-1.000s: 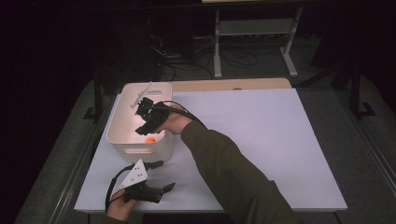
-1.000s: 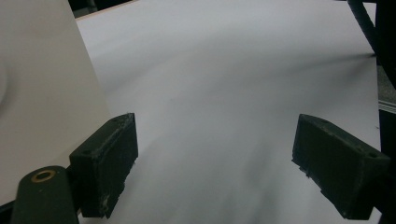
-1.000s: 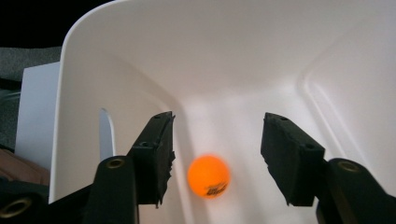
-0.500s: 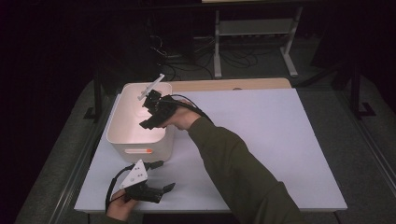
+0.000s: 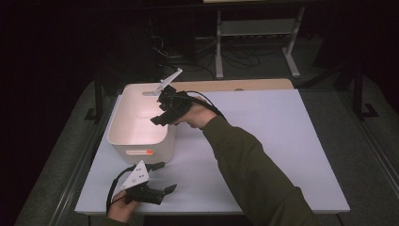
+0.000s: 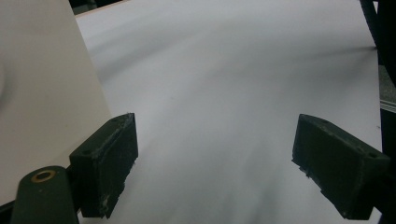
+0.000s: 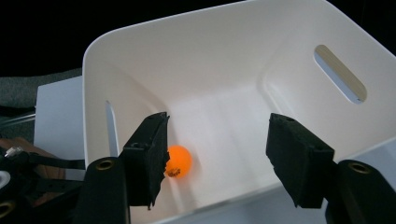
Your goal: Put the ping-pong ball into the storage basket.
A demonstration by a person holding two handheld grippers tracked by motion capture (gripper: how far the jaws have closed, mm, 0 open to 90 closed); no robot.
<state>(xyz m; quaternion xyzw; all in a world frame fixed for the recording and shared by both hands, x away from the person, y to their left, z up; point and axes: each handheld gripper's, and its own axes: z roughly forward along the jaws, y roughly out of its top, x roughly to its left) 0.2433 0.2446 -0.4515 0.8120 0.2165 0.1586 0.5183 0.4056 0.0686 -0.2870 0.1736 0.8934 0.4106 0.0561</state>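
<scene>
A white plastic bin (image 5: 117,123) stands at the left of the white table (image 5: 282,141). An orange ball (image 7: 179,161) lies on the bin's floor (image 7: 224,116) near one wall. My right gripper (image 5: 159,115) hovers over the bin's right rim and points down into it. Its jaws (image 7: 217,135) have just been opening and hold nothing; the ball lies well below them. My left gripper (image 5: 165,176) rests at the table's front left, just in front of the bin. Its jaws (image 6: 215,154) stand wide apart over bare table, with the bin's outer wall (image 6: 42,93) at their left.
A wooden strip (image 5: 244,84) runs along the table's back edge. On the dark floor behind it stand a metal frame (image 5: 254,33) and loose cables (image 5: 179,52). The table's right half (image 5: 291,155) is bare white surface.
My right gripper has risen from deep inside the bin and drawn back toward its right rim, jaws a little wider. The left gripper has stayed put.
</scene>
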